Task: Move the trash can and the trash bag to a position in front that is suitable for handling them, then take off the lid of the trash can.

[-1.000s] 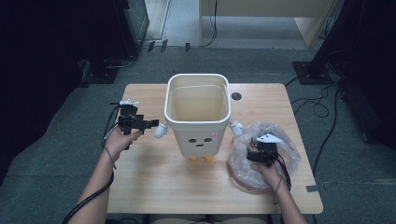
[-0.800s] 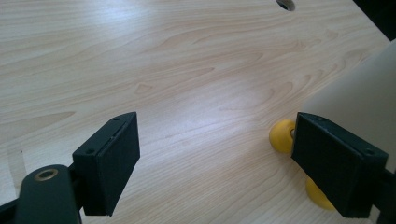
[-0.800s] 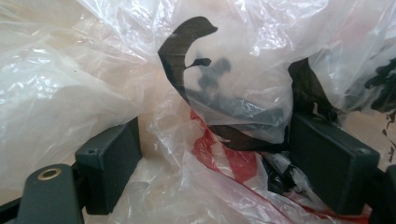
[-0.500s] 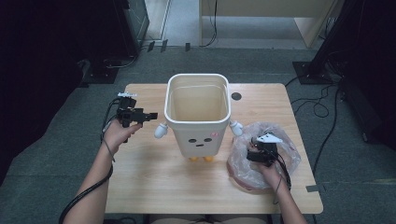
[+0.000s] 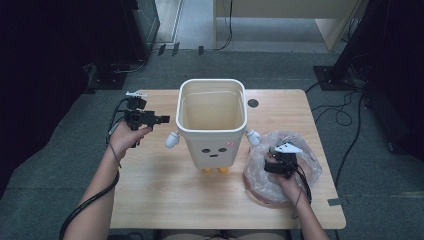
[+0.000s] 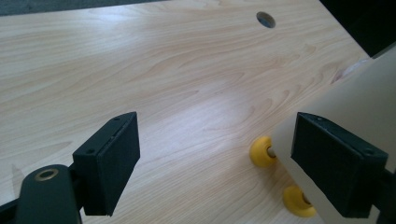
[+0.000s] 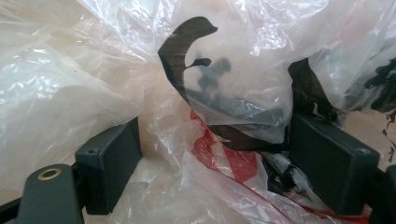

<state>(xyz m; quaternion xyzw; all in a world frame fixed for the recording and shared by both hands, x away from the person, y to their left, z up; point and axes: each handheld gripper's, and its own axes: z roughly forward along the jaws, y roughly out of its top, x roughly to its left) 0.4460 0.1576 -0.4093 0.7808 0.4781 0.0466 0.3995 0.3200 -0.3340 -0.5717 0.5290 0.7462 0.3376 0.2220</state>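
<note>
Right gripper view: plastic bag (image 7: 224, 93) btwn fingers (image 7: 334, 163)

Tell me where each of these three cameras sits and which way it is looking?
High view: above the person's side, looking forward and down on the table; both forearms, left gripper and right gripper show.
Left gripper view: rides the left gripper, looking between its open jaws across the tabletop at the bin and its yellow feet.
Right gripper view: rides the right gripper, its jaws apart around crumpled plastic bag.
Shared: the bin appears in the high and left gripper views.
</note>
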